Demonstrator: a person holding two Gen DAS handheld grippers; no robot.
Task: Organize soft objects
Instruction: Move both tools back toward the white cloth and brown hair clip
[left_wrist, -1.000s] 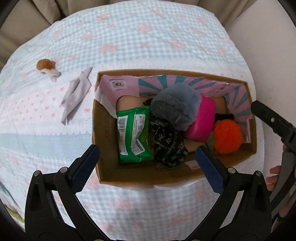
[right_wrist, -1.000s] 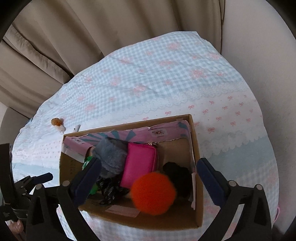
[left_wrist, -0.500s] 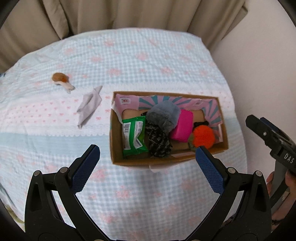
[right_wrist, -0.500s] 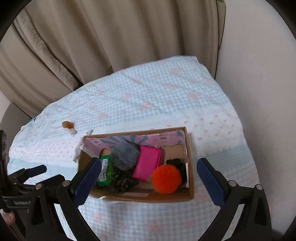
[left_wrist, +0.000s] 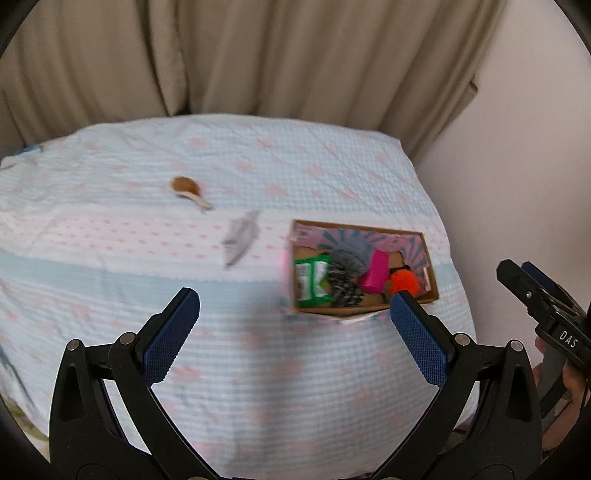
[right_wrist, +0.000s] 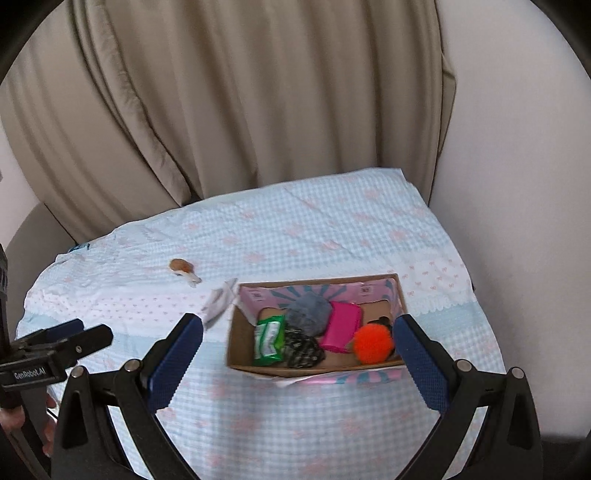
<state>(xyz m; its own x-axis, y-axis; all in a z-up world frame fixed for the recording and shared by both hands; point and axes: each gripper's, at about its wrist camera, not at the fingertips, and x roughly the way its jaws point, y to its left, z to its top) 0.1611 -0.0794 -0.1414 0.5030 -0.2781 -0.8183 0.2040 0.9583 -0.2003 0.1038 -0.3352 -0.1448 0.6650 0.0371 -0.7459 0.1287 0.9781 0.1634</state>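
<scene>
A cardboard box (right_wrist: 236, 343) (left_wrist: 430, 254) sits on the bed, right of centre. It holds a green packet (right_wrist: 269, 340), a grey fluffy ball (right_wrist: 308, 314), a black patterned cloth (right_wrist: 303, 350), a pink pouch (right_wrist: 340, 326) and an orange pompom (right_wrist: 372, 344) (left_wrist: 404, 280). A grey cloth (left_wrist: 240, 237) (right_wrist: 219, 301) and a small brown mushroom toy (left_wrist: 188, 189) (right_wrist: 183, 268) lie on the bed left of the box. My left gripper (left_wrist: 291, 328) is open and empty, high above the bed. My right gripper (right_wrist: 297, 354) is open and empty, high above the box.
The bed has a pale blue and pink checked cover (right_wrist: 332, 229). Beige curtains (right_wrist: 258, 92) hang behind it. A white wall (right_wrist: 517, 184) stands on the right. The right gripper shows at the right edge of the left wrist view (left_wrist: 546, 314).
Both grippers have pulled up and back from the box, so the box looks much smaller now. Both stay open and empty. The things in the box have not moved.
</scene>
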